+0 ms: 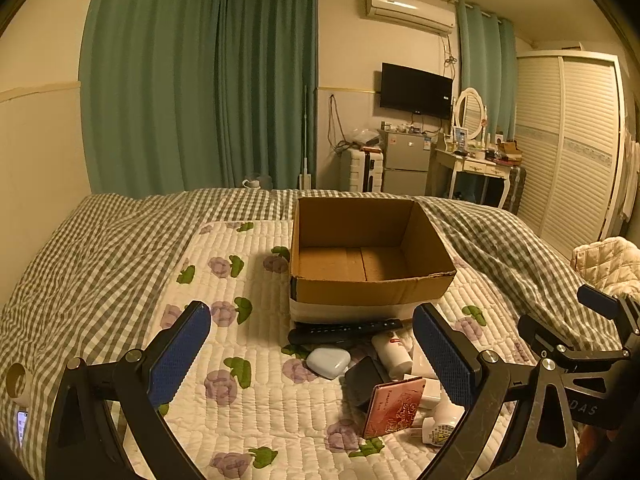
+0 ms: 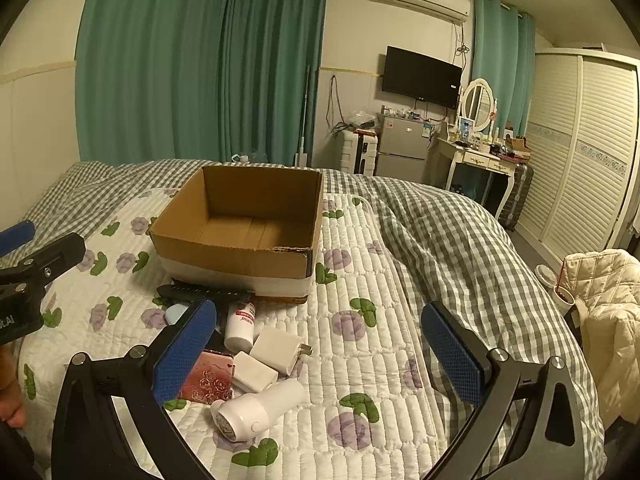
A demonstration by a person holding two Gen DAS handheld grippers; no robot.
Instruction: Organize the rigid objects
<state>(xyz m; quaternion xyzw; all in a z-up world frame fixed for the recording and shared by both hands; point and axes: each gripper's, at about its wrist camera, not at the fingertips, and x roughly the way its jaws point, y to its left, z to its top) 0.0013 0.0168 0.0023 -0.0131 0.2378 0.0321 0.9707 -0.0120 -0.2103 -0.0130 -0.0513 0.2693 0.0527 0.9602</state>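
An empty cardboard box [image 1: 366, 280] [image 2: 224, 250] sits on a floral quilt on the bed. In front of it lies a pile: a black remote [image 1: 344, 330] [image 2: 200, 292], a pale blue case [image 1: 328, 362], a white bottle [image 1: 392, 354] [image 2: 240, 326], a black case [image 1: 362, 382], a red patterned case [image 1: 394, 406] [image 2: 206, 378], white chargers [image 2: 278, 350] and a white device [image 2: 256, 406]. My left gripper [image 1: 312, 352] is open above the pile, empty. My right gripper [image 2: 320, 356] is open and empty, with the pile at its left finger.
A grey checked duvet [image 2: 440, 240] covers the bed's right and far side. A cream jacket [image 2: 600, 320] hangs at the right edge. A wardrobe [image 2: 580, 152], dressing table [image 2: 480, 160] and small fridge [image 2: 400, 148] stand beyond the bed.
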